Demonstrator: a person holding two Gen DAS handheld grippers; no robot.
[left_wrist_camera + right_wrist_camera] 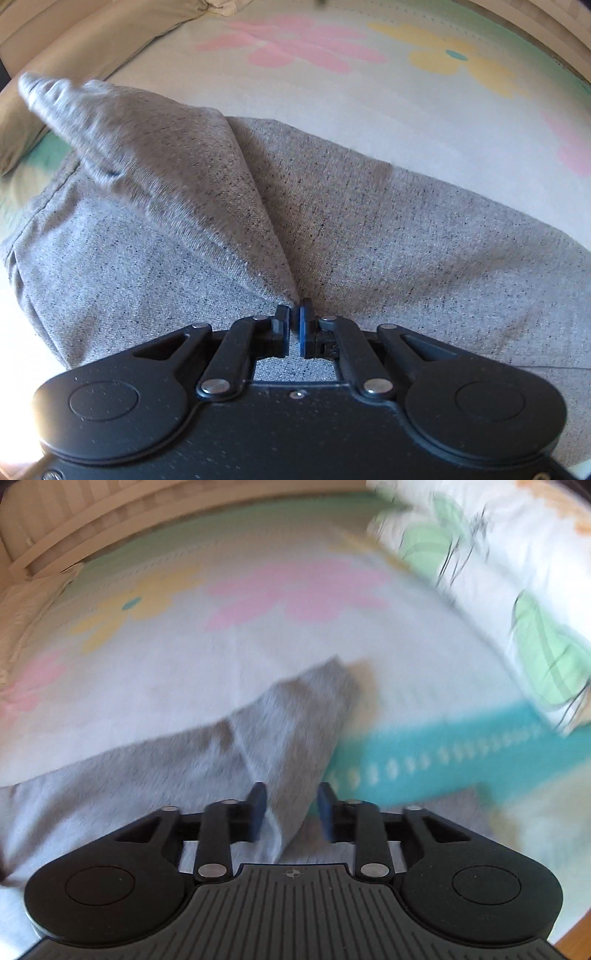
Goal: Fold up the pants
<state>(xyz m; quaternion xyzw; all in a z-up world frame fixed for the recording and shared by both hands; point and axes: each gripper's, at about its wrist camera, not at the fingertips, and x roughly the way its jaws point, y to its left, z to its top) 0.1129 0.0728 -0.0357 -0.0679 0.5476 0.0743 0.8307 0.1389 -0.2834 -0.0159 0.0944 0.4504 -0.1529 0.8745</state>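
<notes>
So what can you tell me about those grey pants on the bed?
The grey pants look like soft speckled knit, sweatpants-like, with a stitched seam along one edge. They lie on a flower-patterned bedspread, one part folded over the rest, its corner raised and blurred. The left gripper is shut on a fold. The right gripper stands open, a strip of fabric lying between its fingers.

A: Pants?
B: Speckled heather-grey knit pants lay spread on the bed w/ one section folded over the rest, its corner raised at upper left.
A: Other end?
B: Blurry; grey leg ran diagonally, edge over teal stripe.
</notes>
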